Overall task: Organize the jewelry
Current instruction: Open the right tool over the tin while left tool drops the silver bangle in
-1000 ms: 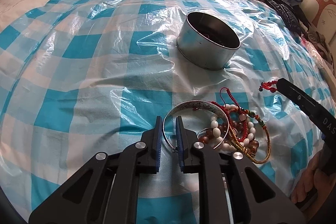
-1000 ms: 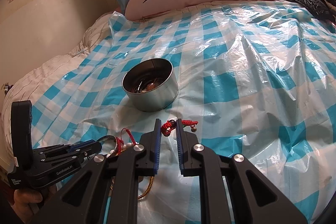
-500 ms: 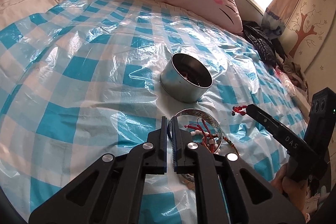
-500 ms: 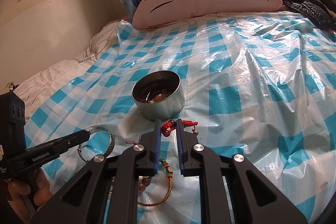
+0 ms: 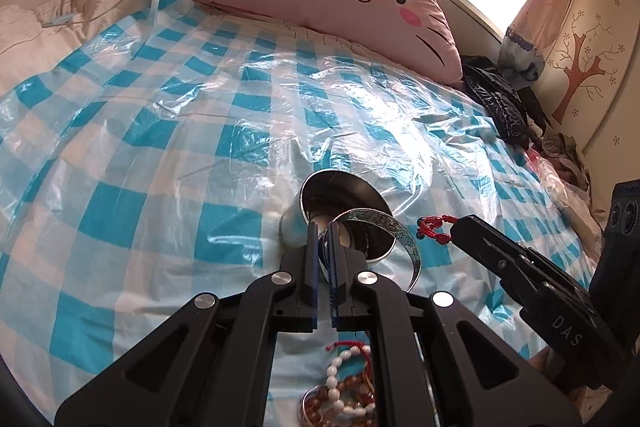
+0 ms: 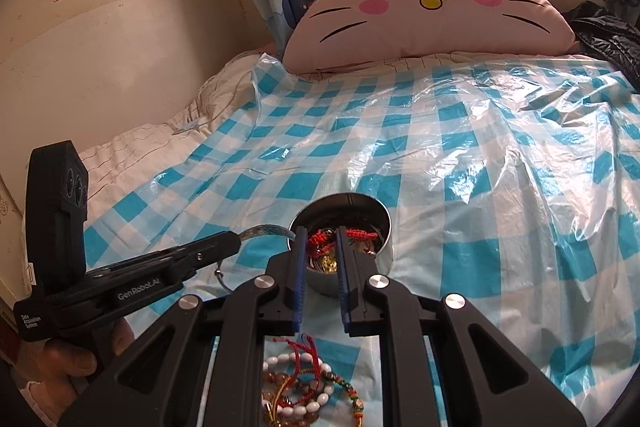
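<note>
Both tools raised over tin (image 6: 344, 227): L tool (image 5: 325, 247) pinching bangle (image 5: 394, 231), R tool (image 6: 323, 247) clamping red cord (image 6: 320, 238).

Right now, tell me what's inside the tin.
The right wrist view shows gold pieces in the tin, with the red cord held by the right gripper dangling over them. The gripper hides the rest of the inside.
</note>
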The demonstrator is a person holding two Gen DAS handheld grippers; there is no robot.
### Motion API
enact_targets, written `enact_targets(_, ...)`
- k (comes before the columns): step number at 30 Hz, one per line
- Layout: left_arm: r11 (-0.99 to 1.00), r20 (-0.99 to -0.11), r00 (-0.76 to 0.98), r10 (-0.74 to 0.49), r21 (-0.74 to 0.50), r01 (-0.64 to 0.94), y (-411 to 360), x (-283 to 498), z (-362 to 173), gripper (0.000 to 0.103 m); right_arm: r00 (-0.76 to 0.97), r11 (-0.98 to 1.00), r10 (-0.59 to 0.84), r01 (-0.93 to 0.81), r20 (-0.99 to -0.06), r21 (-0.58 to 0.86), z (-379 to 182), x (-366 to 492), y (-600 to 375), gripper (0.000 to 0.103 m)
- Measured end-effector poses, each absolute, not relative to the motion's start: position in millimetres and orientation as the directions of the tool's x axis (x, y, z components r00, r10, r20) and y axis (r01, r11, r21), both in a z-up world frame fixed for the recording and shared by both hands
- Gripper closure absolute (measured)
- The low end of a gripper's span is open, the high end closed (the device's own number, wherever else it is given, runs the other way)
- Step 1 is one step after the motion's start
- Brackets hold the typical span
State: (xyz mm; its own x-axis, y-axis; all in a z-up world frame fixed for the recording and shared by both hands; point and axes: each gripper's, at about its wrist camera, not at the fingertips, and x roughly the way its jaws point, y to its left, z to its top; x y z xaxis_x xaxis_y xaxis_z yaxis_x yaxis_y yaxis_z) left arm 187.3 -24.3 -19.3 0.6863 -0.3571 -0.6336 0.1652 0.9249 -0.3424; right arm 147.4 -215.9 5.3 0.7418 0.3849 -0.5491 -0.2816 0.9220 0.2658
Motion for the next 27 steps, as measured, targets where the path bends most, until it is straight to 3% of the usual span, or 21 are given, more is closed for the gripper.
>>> enact_targets(5, 0.931, -0.657, 0.668, -0.351, -0.321, 0.174, -47.0, 227.2, -26.6, 0.098, 0.726, 0.919, 0.394, -0.294, -0.563, 0.263, -0.9, 184.8, -205.6, 0.088)
enact_targets(7, 0.941, -0.686, 0.651, -0.325, -0.305, 0.149, -48.4, 237.7, -34.6, 0.098, 0.681, 0.918, 0.398, -0.288, -0.615, 0.274, -15.7, 205.7, -199.1, 0.087)
enact_targets(8, 0.947, -0.697, 0.649, -0.305, -0.291, 0.133, -44.9, 238.2, -36.7, 0.097, 0.664, 0.920, 0.391, -0.269, -0.637, 0.284, -23.5, 213.3, -199.6, 0.082)
enact_targets(9, 0.947, -0.695, 0.651, -0.305, -0.295, 0.129, -39.6, 234.2, -37.4, 0.094, 0.660, 0.924, 0.380, -0.245, -0.648, 0.293, -28.9, 216.5, -202.1, 0.064)
enact_targets(10, 0.947, -0.690, 0.659, -0.300, -0.296, 0.122, -32.7, 226.7, -36.8, 0.091, 0.667, 0.926, 0.373, -0.227, -0.645, 0.301, -30.8, 214.2, -206.1, 0.059)
enact_targets(14, 0.955, -0.684, 0.683, -0.257, -0.288, 0.071, -2.4, 187.6, -37.0, 0.060, 0.695, 0.924, 0.366, -0.192, -0.619, 0.331, -28.0, 177.8, -222.8, 0.057)
enact_targets(18, 0.946, -0.697, 0.672, -0.248, -0.323, 0.014, 15.4, 152.9, -43.2, 0.047, 0.706, 0.927, 0.327, -0.111, -0.628, 0.358, -33.9, 131.3, -242.7, 0.042)
enact_targets(23, 0.967, -0.707, 0.680, -0.192, -0.255, 0.008, 6.0, 115.7, -45.1, 0.021, 0.713, 0.934, 0.277, -0.042, -0.644, 0.355, -36.7, 92.4, -249.3, 0.038)
enact_targets(27, 0.983, -0.697, 0.707, -0.120, -0.182, -0.012, 4.1, 99.1, -41.6, 0.013, 0.730, 0.953, 0.218, -0.018, -0.647, 0.301, -31.9, 83.6, -244.8, 0.034)
